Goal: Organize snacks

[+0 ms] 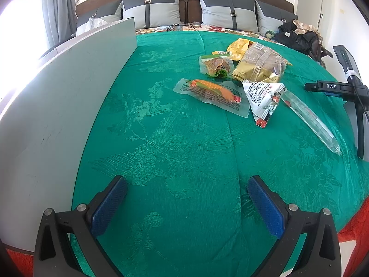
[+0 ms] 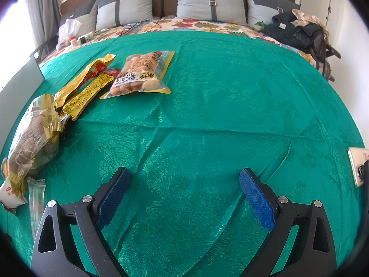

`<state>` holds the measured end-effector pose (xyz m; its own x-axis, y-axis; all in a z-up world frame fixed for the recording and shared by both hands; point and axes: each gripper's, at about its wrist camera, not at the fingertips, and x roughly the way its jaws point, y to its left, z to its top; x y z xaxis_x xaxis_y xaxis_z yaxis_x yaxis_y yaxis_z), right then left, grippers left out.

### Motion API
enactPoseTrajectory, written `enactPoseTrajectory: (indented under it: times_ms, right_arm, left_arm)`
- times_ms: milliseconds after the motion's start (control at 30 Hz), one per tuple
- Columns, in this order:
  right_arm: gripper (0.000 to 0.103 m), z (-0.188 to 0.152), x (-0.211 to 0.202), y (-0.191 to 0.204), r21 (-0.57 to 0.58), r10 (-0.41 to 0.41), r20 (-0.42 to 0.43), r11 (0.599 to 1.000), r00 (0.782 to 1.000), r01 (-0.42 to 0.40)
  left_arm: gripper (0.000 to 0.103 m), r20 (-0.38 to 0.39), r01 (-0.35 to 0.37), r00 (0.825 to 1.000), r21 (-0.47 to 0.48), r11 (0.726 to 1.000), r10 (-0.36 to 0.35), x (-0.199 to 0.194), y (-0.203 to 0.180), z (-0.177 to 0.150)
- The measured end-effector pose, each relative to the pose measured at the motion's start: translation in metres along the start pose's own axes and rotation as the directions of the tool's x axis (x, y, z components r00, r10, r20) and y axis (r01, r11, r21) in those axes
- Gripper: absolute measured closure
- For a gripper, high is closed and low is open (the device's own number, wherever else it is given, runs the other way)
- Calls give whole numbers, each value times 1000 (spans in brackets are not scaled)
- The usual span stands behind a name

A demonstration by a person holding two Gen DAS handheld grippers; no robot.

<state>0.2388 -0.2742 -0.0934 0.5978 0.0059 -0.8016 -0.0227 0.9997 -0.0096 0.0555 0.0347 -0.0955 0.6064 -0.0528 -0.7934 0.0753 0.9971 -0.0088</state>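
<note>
Snack packets lie on a green bedspread [image 1: 184,138]. In the left wrist view I see an orange corn-shaped snack [image 1: 212,92], a white triangular packet [image 1: 263,99], a clear long packet [image 1: 311,120], a gold bread bag [image 1: 260,64] and a green-trimmed pastry packet [image 1: 216,65]. My left gripper [image 1: 186,198] is open and empty, well short of them. In the right wrist view a peanut bag [image 2: 140,73], a yellow wrapper [image 2: 87,85] and the gold bread bag [image 2: 34,136] lie to the left. My right gripper [image 2: 184,194] is open and empty over bare bedspread.
A grey-white box wall [image 1: 57,115] stands at the left. The right gripper's body [image 1: 346,87] shows at the right edge of the left wrist view. A phone [image 2: 357,166] lies at the right. Pillows [image 2: 207,4] and dark clothes [image 2: 297,32] are at the back.
</note>
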Motion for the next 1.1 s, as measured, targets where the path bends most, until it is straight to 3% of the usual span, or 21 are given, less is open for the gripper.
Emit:
enactPoseTrajectory:
  times_ms: [1100]
  right_arm:
    - [5,0,0,0,0,0,0,1000,1000,0]
  left_arm:
    - [0,4,-2,1000,-4,1000,2,-1,0,0]
